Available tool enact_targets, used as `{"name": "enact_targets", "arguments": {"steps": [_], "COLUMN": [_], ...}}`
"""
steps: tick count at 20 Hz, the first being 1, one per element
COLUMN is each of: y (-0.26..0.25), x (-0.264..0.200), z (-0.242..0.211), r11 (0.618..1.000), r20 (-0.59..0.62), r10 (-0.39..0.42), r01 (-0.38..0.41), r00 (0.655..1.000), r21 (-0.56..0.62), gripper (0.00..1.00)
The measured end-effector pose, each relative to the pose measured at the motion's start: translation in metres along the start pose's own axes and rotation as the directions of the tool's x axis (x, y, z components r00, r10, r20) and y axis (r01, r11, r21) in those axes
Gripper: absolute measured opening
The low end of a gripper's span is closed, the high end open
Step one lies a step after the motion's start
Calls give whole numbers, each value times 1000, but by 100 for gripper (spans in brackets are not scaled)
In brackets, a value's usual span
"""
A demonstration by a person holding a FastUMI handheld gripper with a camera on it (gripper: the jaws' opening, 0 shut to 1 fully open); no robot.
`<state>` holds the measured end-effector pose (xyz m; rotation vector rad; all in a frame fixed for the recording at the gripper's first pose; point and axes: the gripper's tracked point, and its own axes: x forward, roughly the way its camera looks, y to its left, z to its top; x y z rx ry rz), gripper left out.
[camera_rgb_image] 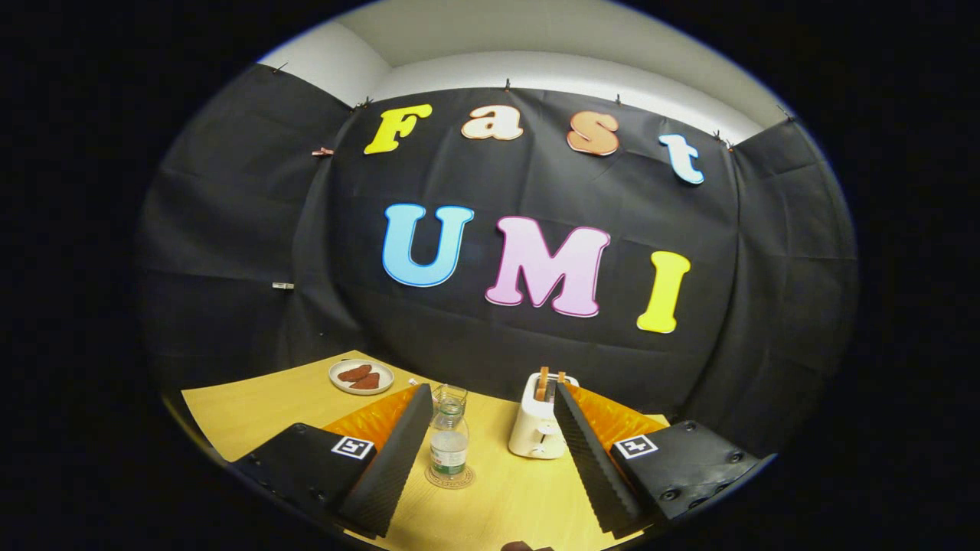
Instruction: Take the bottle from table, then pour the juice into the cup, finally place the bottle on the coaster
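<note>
A clear plastic bottle (449,442) with a green label stands upright on a round woven coaster (450,478) on the wooden table (260,405). A clear glass cup (450,396) stands just behind it. My gripper (490,474) is open, its fingers spread wide. The bottle sits between them, close to the left finger (390,459), and neither finger touches it.
A white toaster (538,425) with slices sticking out of the top stands right of the bottle, beside the right finger (589,459). A white plate (361,376) with brown pieces lies at the table's far left. The black cloth wall rises behind the table.
</note>
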<state>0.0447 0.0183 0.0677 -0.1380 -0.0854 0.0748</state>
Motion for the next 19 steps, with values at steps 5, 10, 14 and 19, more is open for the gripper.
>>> {"name": "enact_targets", "arguments": {"steps": [5, 10, 14, 19], "y": [-2, -2, -6, -11], "x": [-63, -121, -133, -132], "z": [0, -16, -20, -16], "r11": [999, 995, 991, 987], "r20": [14, -11, -24, -22], "r10": [-44, -100, -136, -159], "r01": [44, 100, 136, 159], "r00": [999, 995, 990, 987], "r21": [-11, -3, 3, 32], "gripper": [98, 98, 97, 98]}}
